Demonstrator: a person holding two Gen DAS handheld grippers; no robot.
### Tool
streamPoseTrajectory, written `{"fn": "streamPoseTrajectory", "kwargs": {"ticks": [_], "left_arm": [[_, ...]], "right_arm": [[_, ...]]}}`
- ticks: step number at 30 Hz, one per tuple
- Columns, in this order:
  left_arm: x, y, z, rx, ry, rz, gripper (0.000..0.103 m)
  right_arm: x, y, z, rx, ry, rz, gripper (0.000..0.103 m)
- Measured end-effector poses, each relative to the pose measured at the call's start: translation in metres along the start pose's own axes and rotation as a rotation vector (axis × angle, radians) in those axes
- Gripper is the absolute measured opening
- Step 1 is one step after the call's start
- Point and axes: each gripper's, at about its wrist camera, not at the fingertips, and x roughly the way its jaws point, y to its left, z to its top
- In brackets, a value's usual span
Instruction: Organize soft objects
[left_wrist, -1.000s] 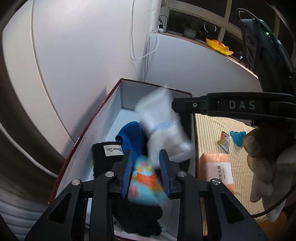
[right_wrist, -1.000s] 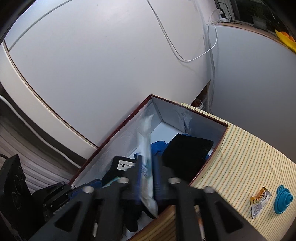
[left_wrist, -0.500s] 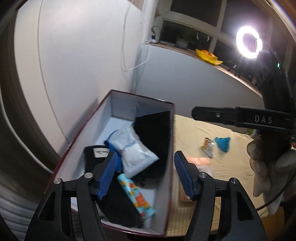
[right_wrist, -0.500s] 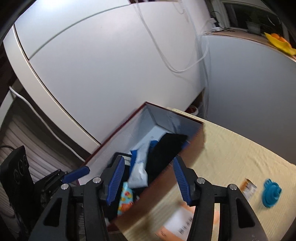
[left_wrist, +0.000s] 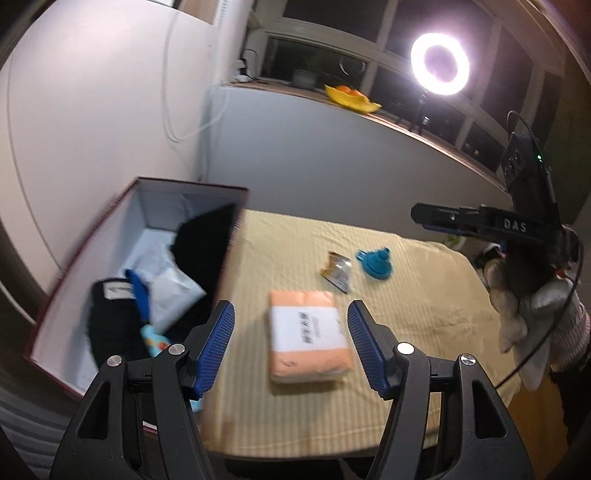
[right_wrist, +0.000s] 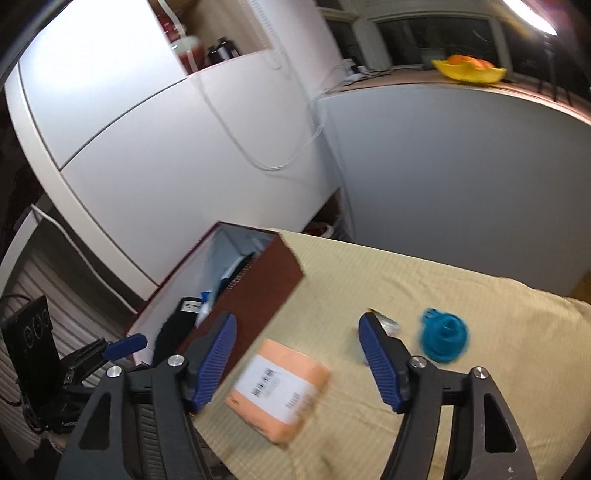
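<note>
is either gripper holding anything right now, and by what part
Nothing is held. The left gripper and right gripper are both open and empty, above the table, with the orange pack lying free on the cloth.

The left gripper (left_wrist: 290, 345) hangs in the air with jaws spread wide and nothing between them, blue pads (left_wrist: 216, 349) facing inward. The right gripper (right_wrist: 297, 360) is likewise wide apart and empty; in the left view its arm shows at 3 o'clock.
</note>
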Motion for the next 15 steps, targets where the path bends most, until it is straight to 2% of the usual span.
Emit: {"fn": "streamPoseTrajectory", "kwargs": {"ticks": [5,10,15], "left_arm": [[0.013,-0.021,-0.016,0.027,0.039,-0.012,0.063],[0.032,-0.03,-0.032,0.013,0.092,-0.005,0.063],[0.037,-0.028,-0.051,-0.04,0.122,-0.015,0.063]], "right_arm": [[-0.008,-0.029,-0.013,0.031,0.017,-0.047,0.066],[0.003,-0.041,-0.03,0.079,0.073,-0.012,0.066],[0.024,-0.03,-0.042,0.045,0.138,0.018,0.066]]}}
